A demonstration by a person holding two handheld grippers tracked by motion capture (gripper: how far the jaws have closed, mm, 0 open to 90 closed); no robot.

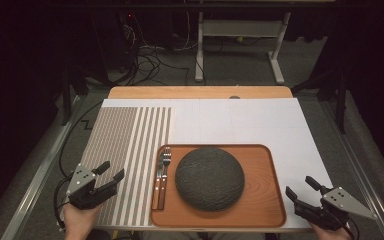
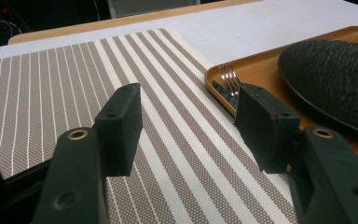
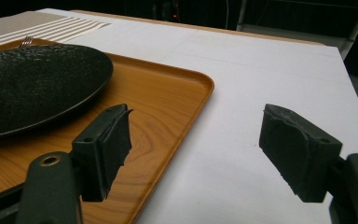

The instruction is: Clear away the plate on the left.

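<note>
A wooden tray [image 1: 260, 205] lies near the table's front edge and carries a dark textured plate [image 1: 209, 177]. A fork [image 1: 165, 165] and a knife [image 1: 158, 175] lie side by side along the tray's left rim. A striped placemat [image 1: 125, 145] lies left of the tray. My left gripper [image 1: 111, 173] hovers open over the placemat's front left part, jaws pointing toward the tray, nothing between them. My right gripper [image 1: 300, 188] stands open over the white cover just right of the tray, empty. The left gripper view has the fork [image 2: 229, 79], plate [image 2: 335, 74] and placemat [image 2: 51, 88].
A white sheet [image 1: 260, 120] covers the tabletop beyond and right of the tray. A bare wood strip [image 1: 200, 92] runs along the far edge. Cables and a metal table frame [image 1: 240, 45] stand on the floor behind. In the right gripper view the tray's corner [image 3: 200, 84] lies close to the jaws.
</note>
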